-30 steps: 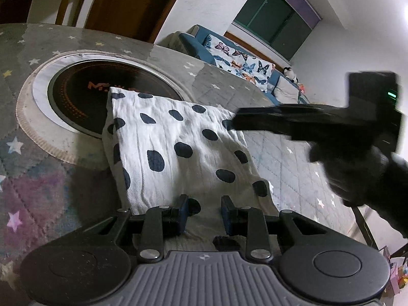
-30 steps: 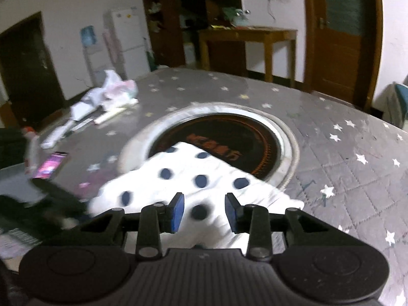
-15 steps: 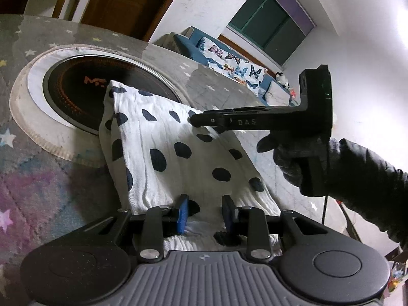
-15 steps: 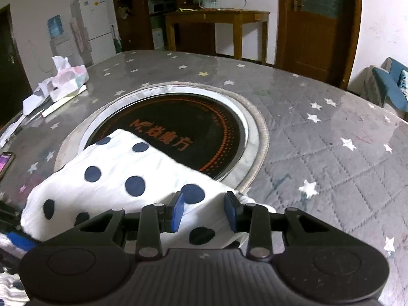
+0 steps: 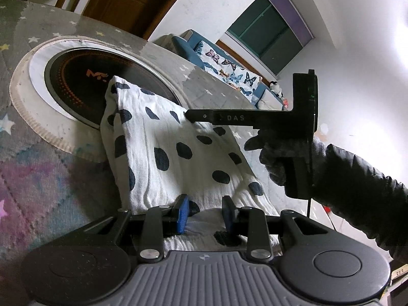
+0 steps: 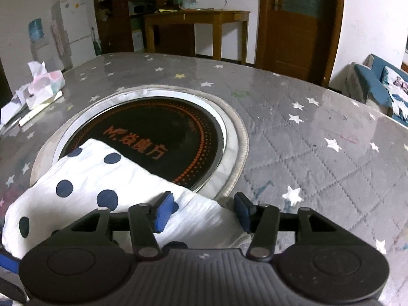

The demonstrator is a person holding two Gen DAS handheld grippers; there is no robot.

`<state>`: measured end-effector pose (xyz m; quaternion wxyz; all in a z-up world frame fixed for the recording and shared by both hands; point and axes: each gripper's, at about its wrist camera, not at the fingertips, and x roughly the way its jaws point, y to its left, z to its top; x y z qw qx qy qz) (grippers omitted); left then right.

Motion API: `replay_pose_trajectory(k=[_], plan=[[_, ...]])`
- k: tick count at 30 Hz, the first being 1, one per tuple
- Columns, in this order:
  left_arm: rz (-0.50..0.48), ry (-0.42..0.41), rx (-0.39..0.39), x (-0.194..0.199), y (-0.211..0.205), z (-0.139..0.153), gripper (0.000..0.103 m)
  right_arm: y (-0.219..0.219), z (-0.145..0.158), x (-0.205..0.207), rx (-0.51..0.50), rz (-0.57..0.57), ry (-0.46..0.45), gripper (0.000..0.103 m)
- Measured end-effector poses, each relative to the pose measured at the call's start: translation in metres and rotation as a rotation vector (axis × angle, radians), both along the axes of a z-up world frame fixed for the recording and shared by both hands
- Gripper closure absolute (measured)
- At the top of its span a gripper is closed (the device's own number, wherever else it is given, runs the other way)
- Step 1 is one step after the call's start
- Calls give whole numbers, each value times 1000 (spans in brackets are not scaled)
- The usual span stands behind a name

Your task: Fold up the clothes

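Polka-dot cloth (image 5: pixel 173 150), folded, lies on the star-patterned table (image 5: pixel 51 173), its far corner over the round black cooktop (image 5: pixel 84 81). From the left wrist, the left gripper (image 5: pixel 205 213) has its blue pads set apart over the cloth's near edge, not pressing it; the right gripper (image 5: pixel 190 116), in a gloved hand (image 5: pixel 278 163), reaches to the far edge. From the right wrist, the right gripper (image 6: pixel 204 211) is opening, a corner of the cloth (image 6: pixel 102 186) between its pads, not pinched. A tissue pack (image 6: pixel 46 84) sits far left.
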<state>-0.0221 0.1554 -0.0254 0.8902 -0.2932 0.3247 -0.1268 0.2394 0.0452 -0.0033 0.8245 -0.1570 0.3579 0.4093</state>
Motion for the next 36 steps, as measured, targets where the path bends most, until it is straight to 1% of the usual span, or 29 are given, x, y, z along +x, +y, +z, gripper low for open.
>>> replay_pose_trajectory(k=[1, 3, 5, 6, 8, 11, 17, 25, 33, 36], plan=[[0, -1, -3, 0, 0, 0, 72, -1, 0, 0, 2, -1, 4, 50], [0, -2, -7, 0, 1, -1, 72, -2, 1, 0, 6, 0, 13, 55], [0, -2, -10, -1, 1, -1, 72, -3, 2, 0, 8, 2, 23, 66], [0, -2, -10, 0, 1, -1, 72, -4, 3, 0, 8, 1, 26, 70], [0, -1, -10, 0, 1, -2, 72, -4, 4, -2, 8, 0, 28, 83], [0, -1, -9, 1, 1, -2, 72, -3, 5, -5, -5, -9, 8, 90], [2, 1, -4, 7, 2, -2, 72, -10, 7, -11, -37, -37, -26, 93], [-21, -4, 18, 26, -4, -2, 71, -42, 9, -16, -66, -129, -50, 94], [-67, -17, 32, 52, -17, -5, 71, -84, 8, -25, -81, -257, -42, 94], [-74, -15, 39, 56, -21, -5, 71, -100, 6, -33, -68, -305, -27, 94]])
